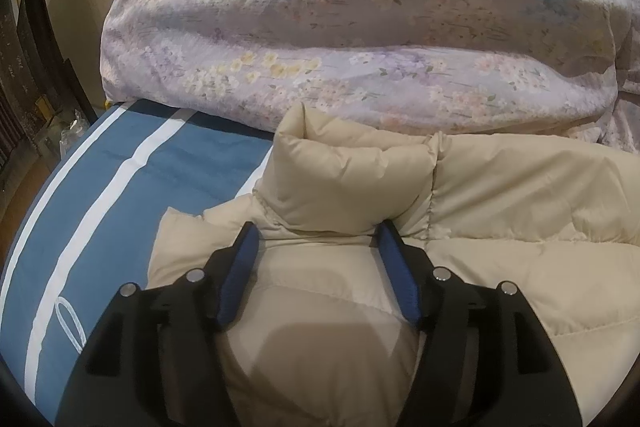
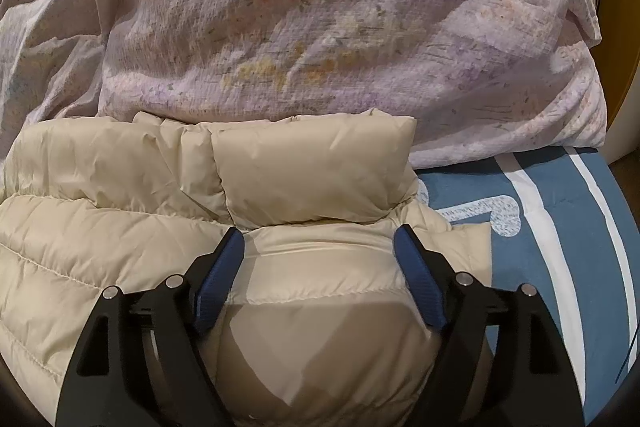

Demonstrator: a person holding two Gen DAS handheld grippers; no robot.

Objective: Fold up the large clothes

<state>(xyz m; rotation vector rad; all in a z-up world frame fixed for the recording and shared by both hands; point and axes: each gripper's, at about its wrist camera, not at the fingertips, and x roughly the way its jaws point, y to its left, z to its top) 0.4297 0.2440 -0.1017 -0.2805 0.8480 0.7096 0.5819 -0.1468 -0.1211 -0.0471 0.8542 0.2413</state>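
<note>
Left wrist: left gripper [image 1: 316, 233] jaws apart over beige puffer jacket [image 1: 352, 171] on blue striped bed sheet [image 1: 120, 187], floral duvet [image 1: 352, 27] behind. Right gripper [image 2: 320, 239] also apart, over jacket's other side.

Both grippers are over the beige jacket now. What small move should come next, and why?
Probably lower both and close them on the fabric. The left gripper and right gripper are open, each over the jacket just below its raised collar, and neither holds cloth yet. The jacket lies on the blue sheet close to the floral duvet, so a firm grip comes before any fold.
</note>
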